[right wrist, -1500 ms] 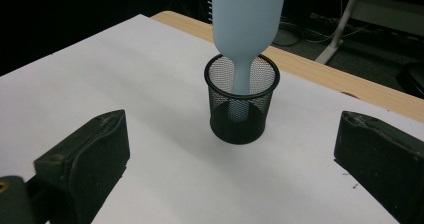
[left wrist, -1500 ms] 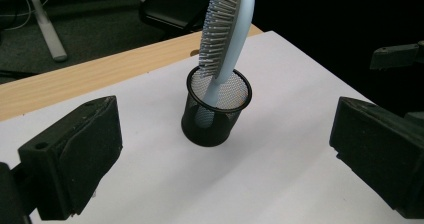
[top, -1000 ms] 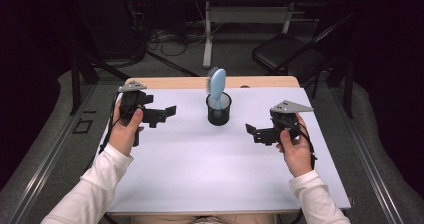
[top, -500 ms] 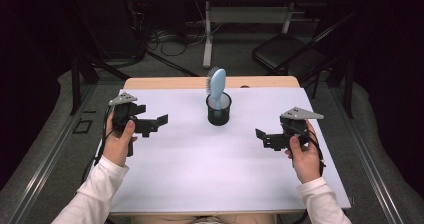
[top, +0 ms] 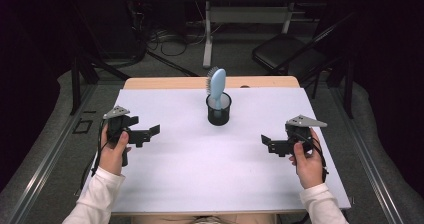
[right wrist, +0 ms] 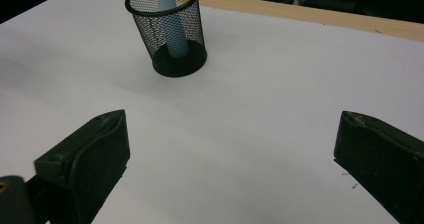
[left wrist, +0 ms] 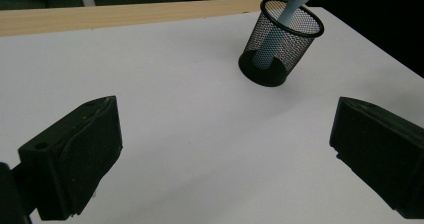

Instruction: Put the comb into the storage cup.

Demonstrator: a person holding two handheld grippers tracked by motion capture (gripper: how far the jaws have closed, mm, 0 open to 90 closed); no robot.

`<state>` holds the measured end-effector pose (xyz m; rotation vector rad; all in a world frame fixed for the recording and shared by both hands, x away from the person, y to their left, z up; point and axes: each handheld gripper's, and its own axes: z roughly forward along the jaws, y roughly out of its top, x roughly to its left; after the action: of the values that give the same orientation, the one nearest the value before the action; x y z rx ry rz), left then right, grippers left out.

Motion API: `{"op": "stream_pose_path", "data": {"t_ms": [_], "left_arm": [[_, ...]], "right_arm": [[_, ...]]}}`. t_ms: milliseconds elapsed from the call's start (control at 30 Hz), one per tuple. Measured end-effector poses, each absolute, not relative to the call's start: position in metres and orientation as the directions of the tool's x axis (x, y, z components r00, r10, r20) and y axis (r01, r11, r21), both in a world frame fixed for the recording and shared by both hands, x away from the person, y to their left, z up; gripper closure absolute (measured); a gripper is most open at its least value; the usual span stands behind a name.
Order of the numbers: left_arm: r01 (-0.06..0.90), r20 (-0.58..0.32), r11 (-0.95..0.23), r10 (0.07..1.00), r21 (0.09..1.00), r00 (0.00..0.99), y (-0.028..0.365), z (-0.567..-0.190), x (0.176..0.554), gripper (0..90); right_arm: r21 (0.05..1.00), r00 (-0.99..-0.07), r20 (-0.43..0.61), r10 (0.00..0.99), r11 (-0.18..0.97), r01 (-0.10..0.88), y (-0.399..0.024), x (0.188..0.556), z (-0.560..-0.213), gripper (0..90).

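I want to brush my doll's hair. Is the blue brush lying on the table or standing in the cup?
Standing in the cup. The blue brush has its handle down inside the black mesh cup, bristle head sticking up.

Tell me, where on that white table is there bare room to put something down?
Nearly everywhere. The white table top is bare between the left gripper and the right gripper, and from there forward to the black mesh cup holding the blue hairbrush. The far corners either side of the cup are free too. Only the cup's middle-far spot is taken.
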<state>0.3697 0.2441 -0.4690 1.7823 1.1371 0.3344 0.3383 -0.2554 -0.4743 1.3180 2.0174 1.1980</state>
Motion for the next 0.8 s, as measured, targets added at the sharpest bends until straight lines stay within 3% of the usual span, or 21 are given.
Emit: {"op": "stream_pose_path", "data": {"t_ms": [800], "left_arm": [[0.498,-0.218,-0.128,0.787,0.858,0.578,0.255,-0.502,0.359,0.5]], "right_arm": [[0.846,-0.393,0.072,0.917,0.153,0.511,-0.270,0.339,-0.505,0.9]]}}
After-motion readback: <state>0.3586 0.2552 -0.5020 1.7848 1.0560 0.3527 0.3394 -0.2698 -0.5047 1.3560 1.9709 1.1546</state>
